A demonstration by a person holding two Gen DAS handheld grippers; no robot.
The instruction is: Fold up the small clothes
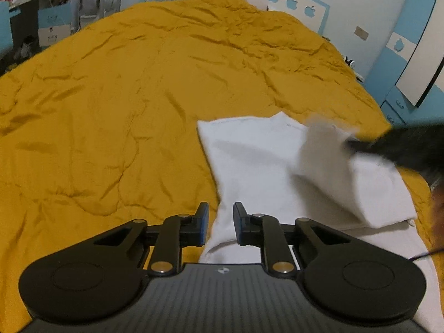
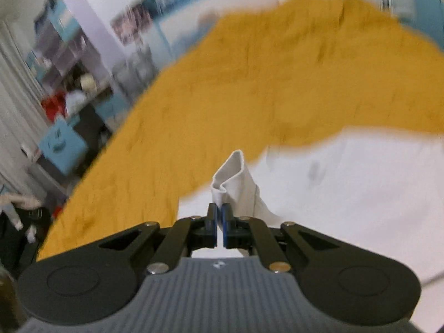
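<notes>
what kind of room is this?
Likely a child's bedroom: a bed under a mustard quilt, a wall with blue apple decals, and cluttered shelves. A white garment lies on the quilt.

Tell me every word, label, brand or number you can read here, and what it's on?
No readable words or numbers.
Small white emblem, no letters, on the grey ribbed body of the left hand-held gripper.
Blue apple-shaped cut-outs, not text, on the white headboard panel.
Wall pictures in the right wrist view: too blurred.

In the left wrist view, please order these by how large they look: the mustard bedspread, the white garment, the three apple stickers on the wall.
1. mustard bedspread, fills most of the view.
2. white garment, though its nearness to the camera enlarges it.
3. apple stickers, tiny, far away and alike in size.
</notes>
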